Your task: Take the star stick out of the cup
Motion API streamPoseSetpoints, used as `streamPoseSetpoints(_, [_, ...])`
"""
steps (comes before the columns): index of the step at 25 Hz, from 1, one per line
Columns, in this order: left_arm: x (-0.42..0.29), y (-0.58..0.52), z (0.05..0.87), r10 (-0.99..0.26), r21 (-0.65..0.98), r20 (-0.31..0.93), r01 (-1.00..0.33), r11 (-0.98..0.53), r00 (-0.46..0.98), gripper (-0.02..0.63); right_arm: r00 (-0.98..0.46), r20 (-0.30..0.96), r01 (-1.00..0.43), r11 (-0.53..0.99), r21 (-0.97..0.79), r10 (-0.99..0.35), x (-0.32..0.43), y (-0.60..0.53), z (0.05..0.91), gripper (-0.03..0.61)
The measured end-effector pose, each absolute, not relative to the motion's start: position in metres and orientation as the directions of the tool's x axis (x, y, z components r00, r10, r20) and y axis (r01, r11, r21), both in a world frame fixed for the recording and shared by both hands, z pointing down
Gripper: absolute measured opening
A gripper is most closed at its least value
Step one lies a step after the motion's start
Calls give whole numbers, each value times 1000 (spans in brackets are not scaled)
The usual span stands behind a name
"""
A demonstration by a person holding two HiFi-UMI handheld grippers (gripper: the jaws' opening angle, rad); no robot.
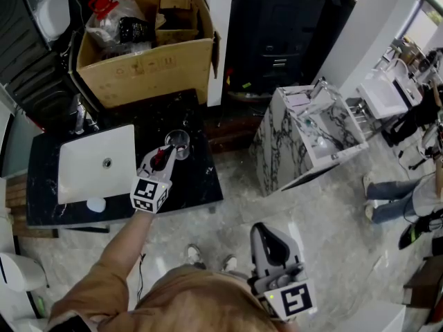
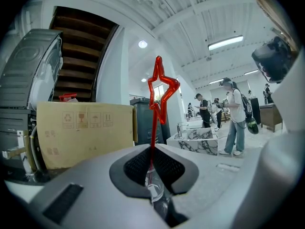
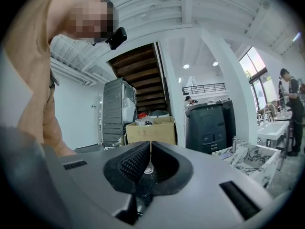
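A red star stick (image 2: 161,87) stands upright between the pads of my left gripper (image 2: 152,149), which is shut on its thin stem. Clear glass (image 2: 155,191) shows in the gap just below the pads. In the head view the left gripper (image 1: 166,156) hovers beside the rim of a clear glass cup (image 1: 178,142) on the black counter (image 1: 197,182), with the red star stick (image 1: 160,159) at its tip. I cannot tell whether the stick's lower end is inside the cup. My right gripper (image 1: 273,244) hangs low over the floor, shut with nothing in it (image 3: 150,149).
A white sink basin (image 1: 97,163) is set into the counter left of the cup. Behind it stands an open cardboard box (image 1: 145,54) of clutter. A marble-patterned cabinet (image 1: 311,133) stands on the floor to the right, with a person's legs (image 1: 391,199) beyond it.
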State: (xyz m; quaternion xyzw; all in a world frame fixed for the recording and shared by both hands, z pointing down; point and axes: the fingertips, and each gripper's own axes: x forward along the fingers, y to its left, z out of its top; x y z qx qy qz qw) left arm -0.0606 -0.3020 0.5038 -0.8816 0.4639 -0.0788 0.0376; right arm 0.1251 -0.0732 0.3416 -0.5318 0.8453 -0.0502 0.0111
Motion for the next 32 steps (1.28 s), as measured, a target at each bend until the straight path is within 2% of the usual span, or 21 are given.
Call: streamPoseSetpoints(32, [-66,-287,481,-852,-139,79,-841,-523,517,12,-486,14,-870,481,-109,-874,131,-67,338,3])
